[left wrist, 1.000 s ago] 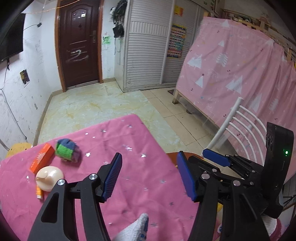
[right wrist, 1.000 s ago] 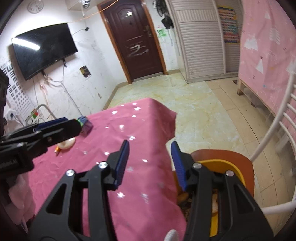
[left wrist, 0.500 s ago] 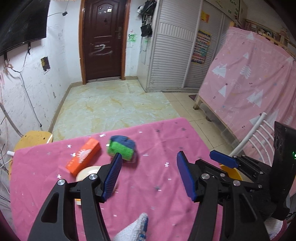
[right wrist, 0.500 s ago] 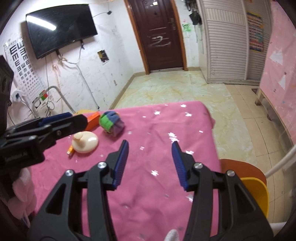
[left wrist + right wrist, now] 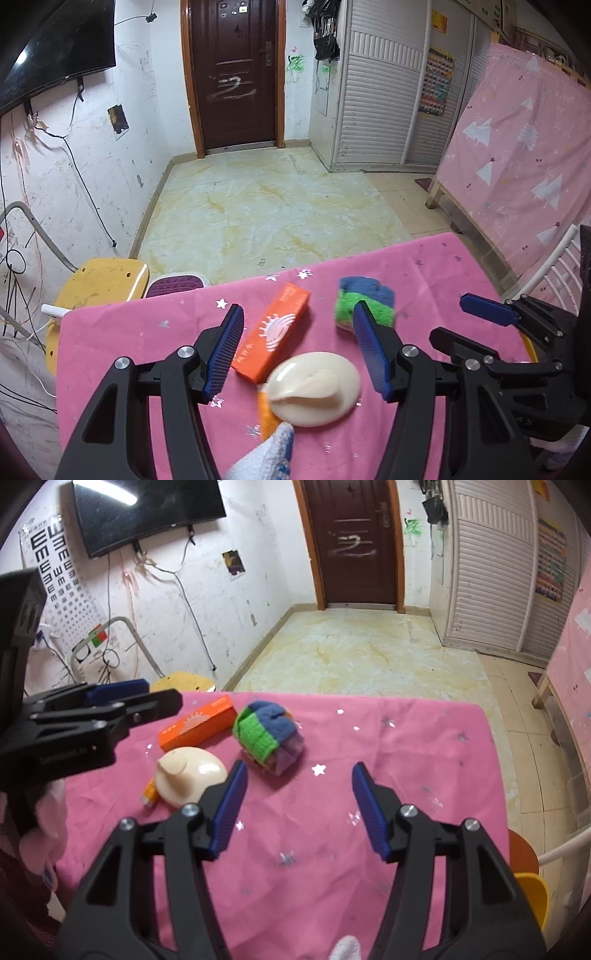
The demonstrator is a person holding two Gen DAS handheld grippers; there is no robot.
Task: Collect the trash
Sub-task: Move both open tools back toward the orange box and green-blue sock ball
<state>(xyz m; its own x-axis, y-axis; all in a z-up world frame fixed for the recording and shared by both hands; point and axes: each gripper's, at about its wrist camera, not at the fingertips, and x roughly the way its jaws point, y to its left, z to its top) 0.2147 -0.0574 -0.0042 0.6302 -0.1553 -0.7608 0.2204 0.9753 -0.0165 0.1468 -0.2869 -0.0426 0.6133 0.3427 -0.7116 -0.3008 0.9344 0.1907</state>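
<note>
On the pink tablecloth [image 5: 147,332] lie an orange box [image 5: 273,332], a green and blue rolled cloth [image 5: 365,301], a cream round lid [image 5: 314,387] and, under the lid, a small orange tube [image 5: 267,417]. My left gripper [image 5: 297,312] hovers open above the box and the lid, and its pads touch neither. In the right wrist view the box [image 5: 197,725], the cloth [image 5: 267,736] and the lid [image 5: 190,773] sit left of centre. My right gripper [image 5: 299,770] is over bare tablecloth to the right of the cloth; its jaws are opening with nothing between them.
A yellow stool [image 5: 103,280] and a purple footstool [image 5: 177,286] stand beyond the table's far left edge. At the right are a white chair [image 5: 554,266] and an orange and yellow bin [image 5: 528,882]. Beyond the table lies tiled floor [image 5: 369,657].
Both grippers have swept left across the table, and the box, the lid and the cloth now sit under the left gripper's fingers. The right gripper's jaws have spread wider.
</note>
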